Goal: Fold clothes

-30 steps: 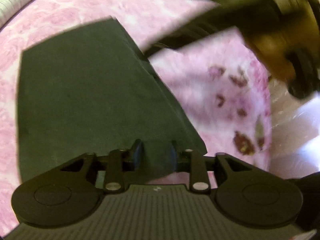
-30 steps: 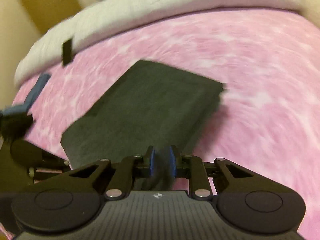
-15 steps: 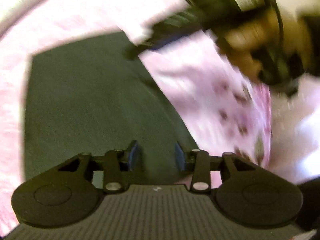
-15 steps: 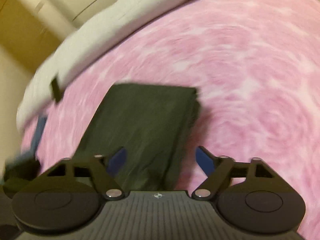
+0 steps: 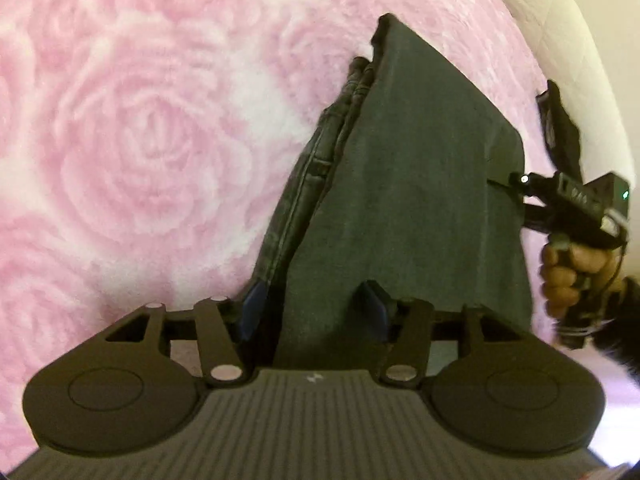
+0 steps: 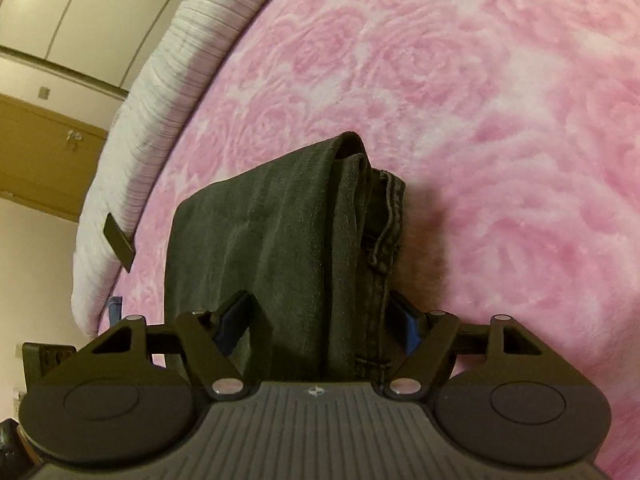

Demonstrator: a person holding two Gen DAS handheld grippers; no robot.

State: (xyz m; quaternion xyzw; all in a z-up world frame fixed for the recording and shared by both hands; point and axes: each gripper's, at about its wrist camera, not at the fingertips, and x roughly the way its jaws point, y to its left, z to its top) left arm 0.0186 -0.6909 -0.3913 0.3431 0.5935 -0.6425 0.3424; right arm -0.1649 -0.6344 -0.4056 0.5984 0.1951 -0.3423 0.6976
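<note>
Folded dark jeans (image 5: 400, 184) lie between both grippers' seemingly parted fingers.

My left claw (image 5: 314, 306) has its jaws parted, one blue pad either side of the folded dark jeans (image 5: 400, 200). My right claw (image 6: 316, 320) straddles the jeans' other end, jaws wide apart. My right hand (image 5: 572, 276) grips its handle just beside the jeans.

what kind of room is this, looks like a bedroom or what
Most likely a bedroom: the folded dark grey jeans lie on a fluffy pink rose-patterned blanket spread over a white striped mattress, with a brown wooden cabinet behind.
</note>
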